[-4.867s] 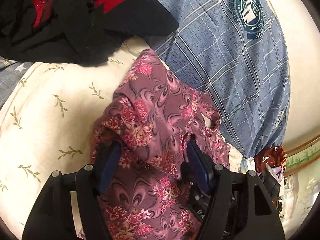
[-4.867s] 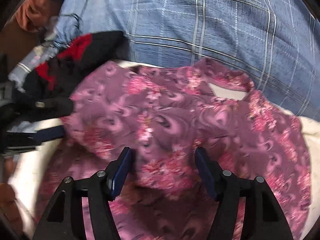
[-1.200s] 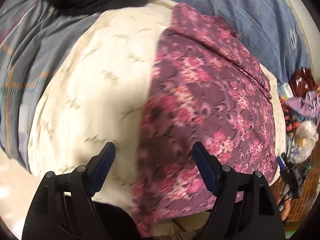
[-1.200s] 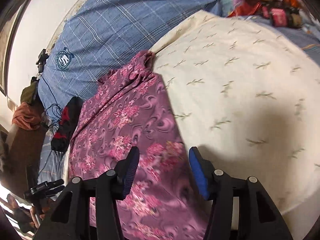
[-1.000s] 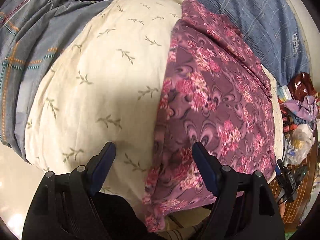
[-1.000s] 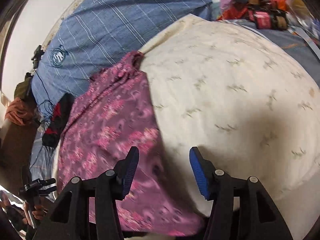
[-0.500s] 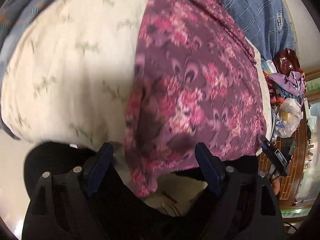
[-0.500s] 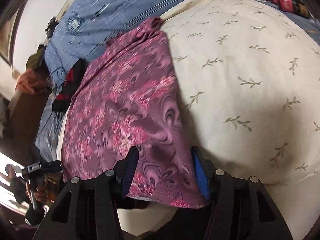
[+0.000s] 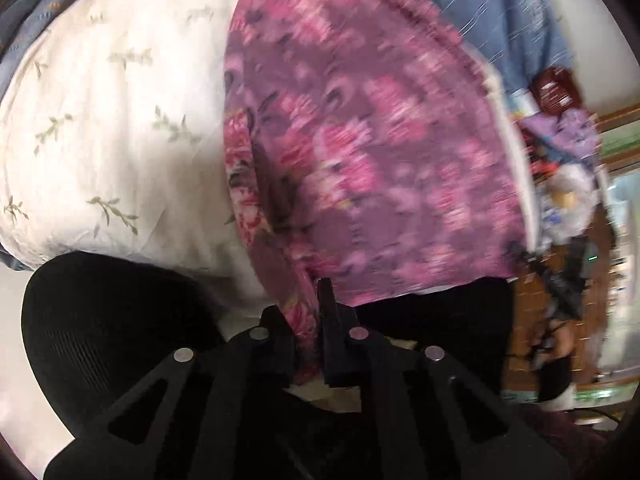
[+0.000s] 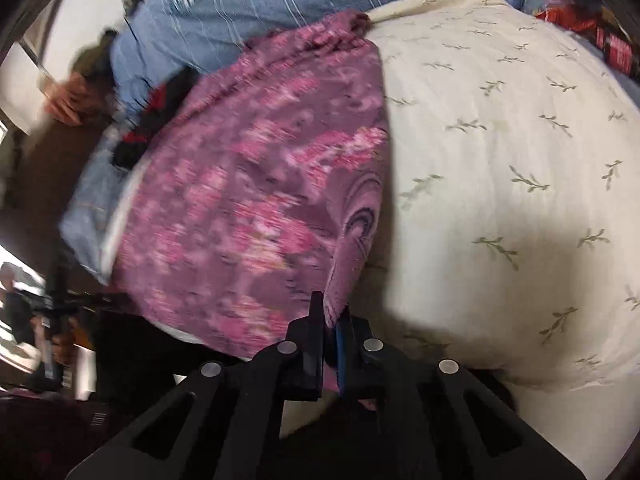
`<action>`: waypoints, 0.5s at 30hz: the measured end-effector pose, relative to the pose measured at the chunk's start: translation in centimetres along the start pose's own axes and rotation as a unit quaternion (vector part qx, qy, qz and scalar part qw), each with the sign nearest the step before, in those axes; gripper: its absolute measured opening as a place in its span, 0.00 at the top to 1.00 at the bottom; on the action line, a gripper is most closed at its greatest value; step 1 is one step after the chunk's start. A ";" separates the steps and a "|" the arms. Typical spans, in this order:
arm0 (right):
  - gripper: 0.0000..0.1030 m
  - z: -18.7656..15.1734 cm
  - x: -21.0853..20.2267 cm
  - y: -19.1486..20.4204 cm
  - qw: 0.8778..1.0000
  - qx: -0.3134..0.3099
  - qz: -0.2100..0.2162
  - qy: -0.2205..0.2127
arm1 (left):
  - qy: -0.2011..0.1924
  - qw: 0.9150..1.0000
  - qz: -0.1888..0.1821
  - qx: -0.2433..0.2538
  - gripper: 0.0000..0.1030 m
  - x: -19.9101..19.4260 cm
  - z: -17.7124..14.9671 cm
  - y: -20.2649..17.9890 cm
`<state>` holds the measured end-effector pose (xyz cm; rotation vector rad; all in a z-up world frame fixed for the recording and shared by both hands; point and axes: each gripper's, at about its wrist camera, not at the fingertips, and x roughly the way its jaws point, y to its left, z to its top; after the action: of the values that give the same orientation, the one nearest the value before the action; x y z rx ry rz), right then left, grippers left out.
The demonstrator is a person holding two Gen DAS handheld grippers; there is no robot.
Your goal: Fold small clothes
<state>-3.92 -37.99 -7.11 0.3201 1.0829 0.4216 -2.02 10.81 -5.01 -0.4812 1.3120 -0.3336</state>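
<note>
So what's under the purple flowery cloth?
The purple flowery cloth lies on a cream pillow with little leaf prints. The part of the pillow under the cloth is hidden.

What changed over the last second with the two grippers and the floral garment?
Both grippers shut on the near hem of the garment: the left gripper on one near corner, the right gripper on the other. A second ago both stood open over it. The garment is still spread on the cream pillow.

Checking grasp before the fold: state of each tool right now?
Left tool: closed, pinching a near corner of the purple floral garment.
Right tool: closed, pinching the same garment's other near corner.
</note>
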 end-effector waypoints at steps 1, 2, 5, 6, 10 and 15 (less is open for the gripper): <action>0.96 0.1 -0.4 0.0 1.000 0.009 0.021 -0.007 | -0.009 1.000 -0.009 0.001 0.94 -0.7 0.1 -0.2; 0.96 0.3 -0.8 0.0 0.999 0.016 0.039 -0.015 | -0.021 1.000 -0.020 0.003 0.94 -1.4 0.3 -0.6; 0.96 1.0 -1.4 0.2 0.996 0.034 0.078 -0.039 | -0.059 0.997 -0.047 0.005 0.94 -3.5 1.1 -1.3; 0.96 1.3 -1.6 0.3 0.993 0.043 0.095 -0.050 | -0.068 0.996 -0.053 0.005 0.94 -3.9 1.4 -1.5; 0.96 2.5 -2.2 0.6 0.985 0.068 0.142 -0.076 | -0.092 0.993 -0.068 0.004 0.94 -5.1 3.3 -2.2; 0.96 5.2 -2.5 0.9 0.971 0.093 0.188 -0.115 | -0.118 0.991 -0.068 -0.010 0.94 -5.4 6.2 -2.2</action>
<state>-0.41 -38.68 -2.47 0.7296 0.8347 0.6057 2.88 12.54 1.77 -0.6102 1.0563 -0.3662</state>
